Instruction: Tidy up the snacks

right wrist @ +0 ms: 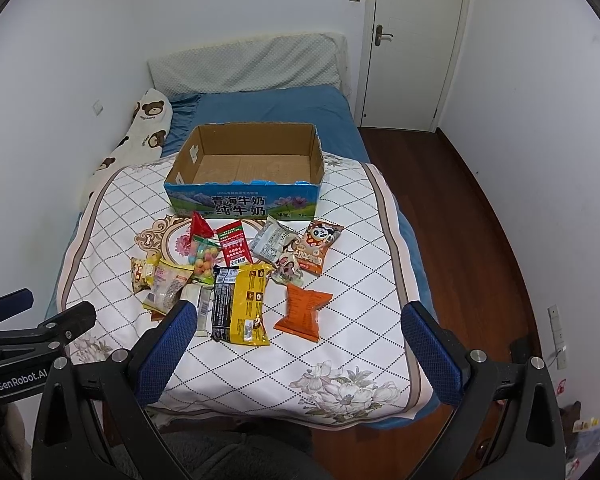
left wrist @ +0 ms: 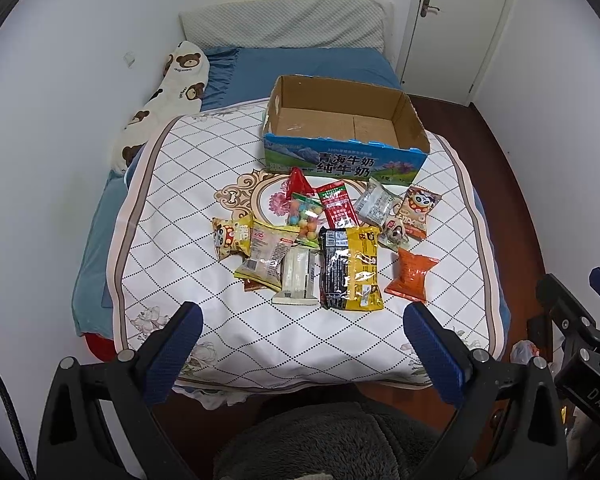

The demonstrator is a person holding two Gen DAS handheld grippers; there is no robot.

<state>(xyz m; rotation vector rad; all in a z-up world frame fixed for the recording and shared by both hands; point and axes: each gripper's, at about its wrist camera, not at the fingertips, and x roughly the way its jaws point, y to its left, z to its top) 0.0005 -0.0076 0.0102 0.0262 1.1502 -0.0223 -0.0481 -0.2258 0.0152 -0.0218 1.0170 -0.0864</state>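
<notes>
Several snack packets lie in a loose pile on the white quilted cover (left wrist: 204, 184): a yellow-and-black bag (left wrist: 350, 268) (right wrist: 242, 304), an orange packet (left wrist: 412, 274) (right wrist: 304, 312), a red packet (left wrist: 337, 205) (right wrist: 233, 249), a bag of coloured candy balls (left wrist: 306, 218) (right wrist: 204, 260) and a panda packet (left wrist: 418, 212) (right wrist: 318, 246). An open, empty cardboard milk box (left wrist: 342, 160) (right wrist: 244, 204) stands behind them. My left gripper (left wrist: 302, 336) is open and empty, near the bed's front edge. My right gripper (right wrist: 298, 336) is open and empty, in front of the pile.
A bear-print pillow (left wrist: 168, 92) lies along the left wall. A grey headboard cushion (left wrist: 288, 24) stands at the back. A closed white door (right wrist: 412, 40) and brown wooden floor (right wrist: 480, 240) are on the right. A dark fleece (left wrist: 328, 440) shows below the grippers.
</notes>
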